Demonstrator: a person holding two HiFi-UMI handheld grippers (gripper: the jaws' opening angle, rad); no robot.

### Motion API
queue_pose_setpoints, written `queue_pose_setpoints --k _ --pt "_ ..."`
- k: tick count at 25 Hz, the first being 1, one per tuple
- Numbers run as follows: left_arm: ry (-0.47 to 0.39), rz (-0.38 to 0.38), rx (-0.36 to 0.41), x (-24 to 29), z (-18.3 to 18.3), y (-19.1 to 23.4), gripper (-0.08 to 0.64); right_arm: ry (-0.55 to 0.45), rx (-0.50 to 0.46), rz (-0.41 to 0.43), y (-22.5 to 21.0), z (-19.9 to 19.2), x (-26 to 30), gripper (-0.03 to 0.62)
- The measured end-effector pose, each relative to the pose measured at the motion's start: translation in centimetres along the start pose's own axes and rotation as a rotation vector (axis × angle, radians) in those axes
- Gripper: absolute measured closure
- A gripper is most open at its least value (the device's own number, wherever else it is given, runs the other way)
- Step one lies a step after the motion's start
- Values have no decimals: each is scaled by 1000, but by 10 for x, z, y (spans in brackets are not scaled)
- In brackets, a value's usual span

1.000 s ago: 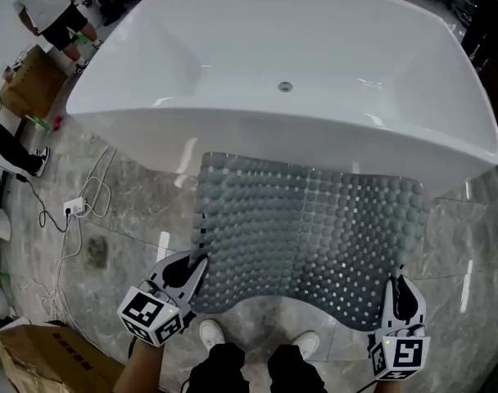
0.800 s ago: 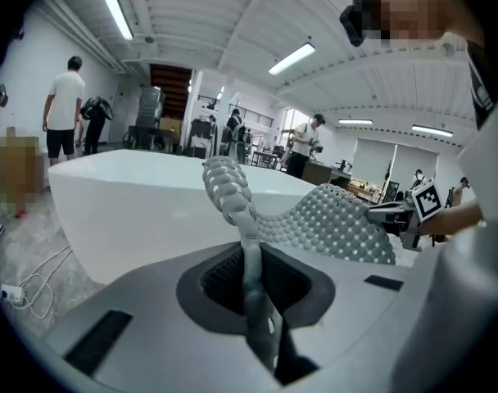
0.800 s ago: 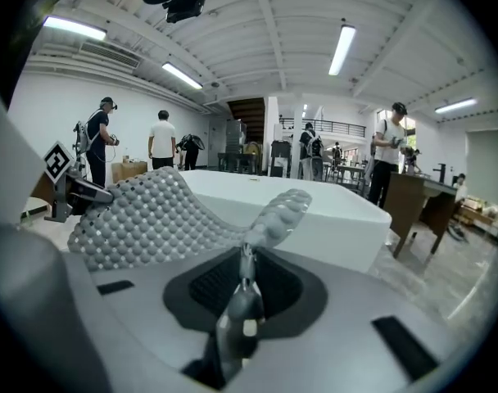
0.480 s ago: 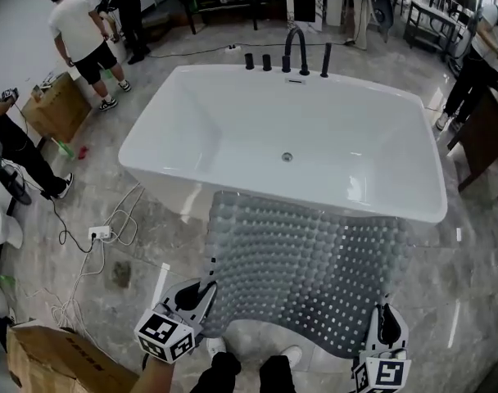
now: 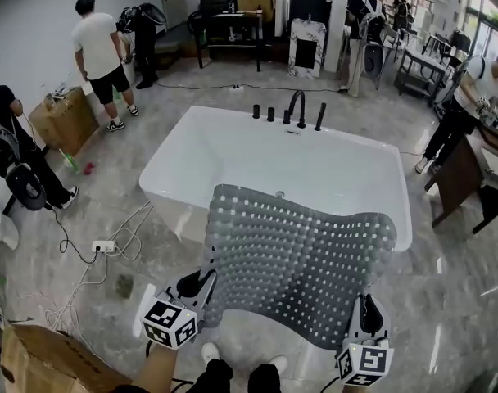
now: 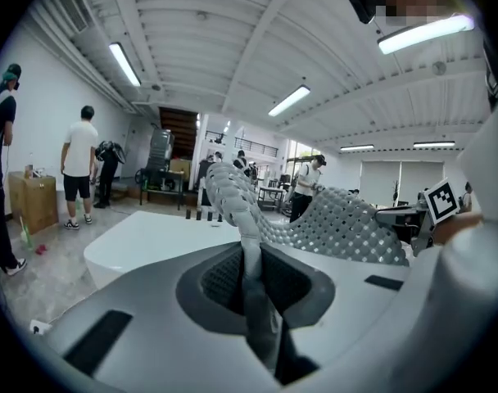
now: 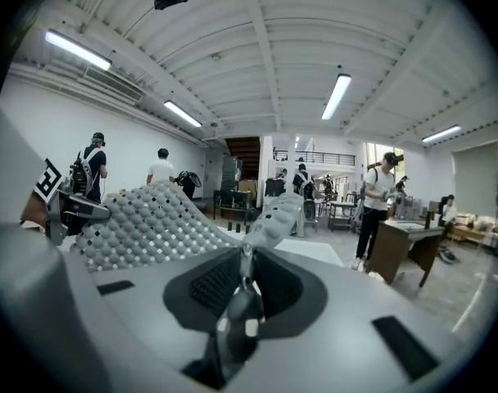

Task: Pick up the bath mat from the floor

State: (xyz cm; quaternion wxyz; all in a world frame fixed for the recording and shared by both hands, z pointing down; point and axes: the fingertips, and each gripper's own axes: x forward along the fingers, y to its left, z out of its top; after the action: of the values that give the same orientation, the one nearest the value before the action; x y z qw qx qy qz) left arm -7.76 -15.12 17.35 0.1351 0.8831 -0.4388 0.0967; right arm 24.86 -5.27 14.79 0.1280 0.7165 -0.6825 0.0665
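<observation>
Mat (image 5: pixel 298 256) held before bathtub (image 5: pixel 233 154), pinched edges clear only in gripper views

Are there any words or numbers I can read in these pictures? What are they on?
No words or numbers can be read anywhere.
Left marker cube: a black-and-white square pattern, no letters.
Right marker cube: the same kind of pattern, no letters.
Cardboard box: any print is too blurred to read.
</observation>
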Motion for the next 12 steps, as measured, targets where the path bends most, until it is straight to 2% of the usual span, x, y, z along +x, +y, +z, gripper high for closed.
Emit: queue_pose_setpoints --k 5,12 --pt "-60 9 54 -34 51 5 516 -67 19 -4 14 50 -19 522" --pt "-155 27 95 -41 90 1 515 -172 -2 4 24 90 -24 522"
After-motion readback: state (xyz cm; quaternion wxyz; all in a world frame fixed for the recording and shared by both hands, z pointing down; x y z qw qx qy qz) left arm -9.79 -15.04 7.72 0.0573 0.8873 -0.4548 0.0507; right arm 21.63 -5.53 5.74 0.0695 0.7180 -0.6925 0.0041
